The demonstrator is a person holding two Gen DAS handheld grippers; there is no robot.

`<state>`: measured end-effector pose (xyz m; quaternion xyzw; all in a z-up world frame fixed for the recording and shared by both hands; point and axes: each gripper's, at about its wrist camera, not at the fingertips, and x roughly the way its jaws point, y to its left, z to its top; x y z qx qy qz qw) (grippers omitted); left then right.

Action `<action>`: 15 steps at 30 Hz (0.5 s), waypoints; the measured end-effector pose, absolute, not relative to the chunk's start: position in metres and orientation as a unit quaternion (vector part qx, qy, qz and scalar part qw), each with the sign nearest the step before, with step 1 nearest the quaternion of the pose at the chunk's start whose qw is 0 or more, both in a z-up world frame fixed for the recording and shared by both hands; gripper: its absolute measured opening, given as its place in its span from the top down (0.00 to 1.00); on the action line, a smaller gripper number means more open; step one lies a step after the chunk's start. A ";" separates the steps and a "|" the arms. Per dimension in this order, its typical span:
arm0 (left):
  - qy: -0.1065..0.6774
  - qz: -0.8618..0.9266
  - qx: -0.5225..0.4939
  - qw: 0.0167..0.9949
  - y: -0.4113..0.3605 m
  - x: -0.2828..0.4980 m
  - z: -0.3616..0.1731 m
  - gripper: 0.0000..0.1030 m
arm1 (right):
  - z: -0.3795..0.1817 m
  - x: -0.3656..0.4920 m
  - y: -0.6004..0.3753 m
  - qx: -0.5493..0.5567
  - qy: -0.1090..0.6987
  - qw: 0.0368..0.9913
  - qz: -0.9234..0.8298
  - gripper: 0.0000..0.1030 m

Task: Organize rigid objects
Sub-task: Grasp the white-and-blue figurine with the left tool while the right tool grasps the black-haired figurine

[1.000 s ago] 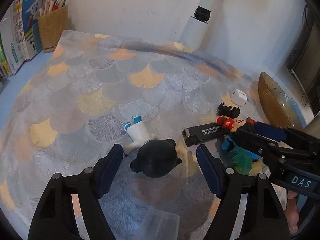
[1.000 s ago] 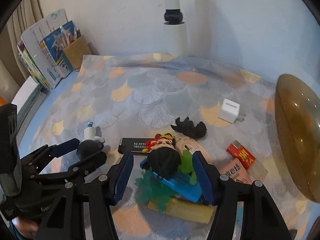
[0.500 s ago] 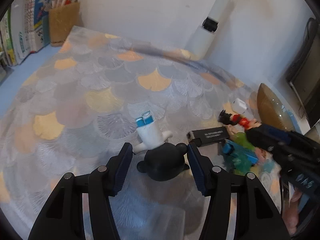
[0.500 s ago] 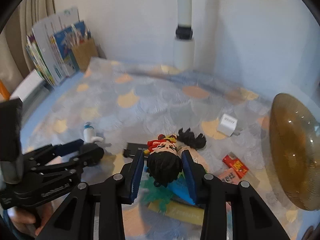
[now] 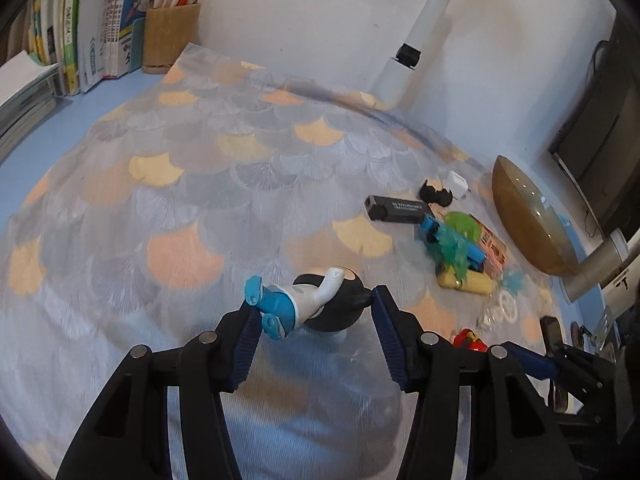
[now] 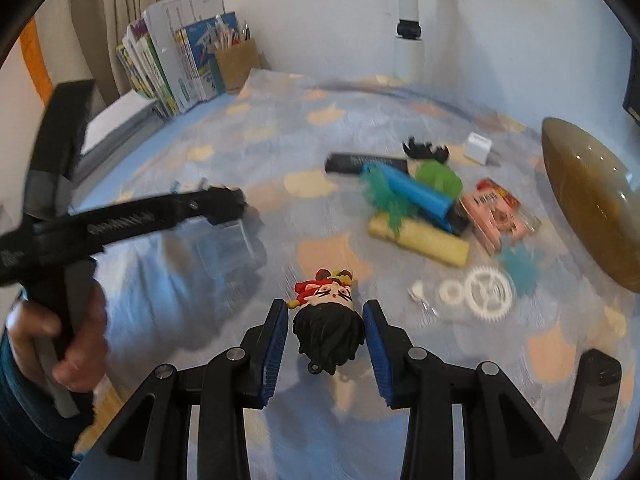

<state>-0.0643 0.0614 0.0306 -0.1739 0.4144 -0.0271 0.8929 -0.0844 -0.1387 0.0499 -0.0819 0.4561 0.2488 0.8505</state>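
Observation:
In the left wrist view my left gripper (image 5: pixel 315 308) has its jaws closing on a toy figure (image 5: pixel 316 298) with a black round head, white body and blue feet. The figure lies sideways between the pads, clear of the patterned cloth (image 5: pixel 224 184). My right gripper (image 6: pixel 325 312) is shut on a black-haired doll head (image 6: pixel 328 332) with a red headdress, face turned away from me, above the cloth. In the right wrist view the left gripper (image 6: pixel 216 208) shows blurred at the left, held by a hand (image 6: pixel 76 344).
A pile sits at the right of the cloth: a black stick (image 5: pixel 396 208), blue-green toy (image 5: pixel 452 244), yellow block (image 5: pixel 464 282), pink packet (image 6: pixel 496 208), white gears (image 6: pixel 488 288), white cube (image 5: pixel 457 181). An amber dish (image 5: pixel 528 220) stands beyond. Books (image 5: pixel 100 28), pen holder (image 5: pixel 170 36) and lamp post (image 5: pixel 404 64) line the back.
Both grippers closed on their figures and carried them off the cloth, away from the pile toward the near side. The left figure now lies tilted with its blue feet to the left.

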 end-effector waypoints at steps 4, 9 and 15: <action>0.397 -0.038 -0.191 0.897 0.075 -0.074 0.032 0.51 | 0.040 -0.089 -0.148 -0.088 0.457 0.852 0.239 0.63; 0.387 -0.014 -0.190 0.902 0.094 -0.078 0.037 0.51 | 0.030 -0.092 -0.157 -0.084 0.462 0.850 0.239 0.61; 0.396 0.000 -0.190 0.898 0.100 -0.084 0.027 0.51 | 0.024 -0.094 -0.163 -0.073 0.472 0.847 0.233 0.41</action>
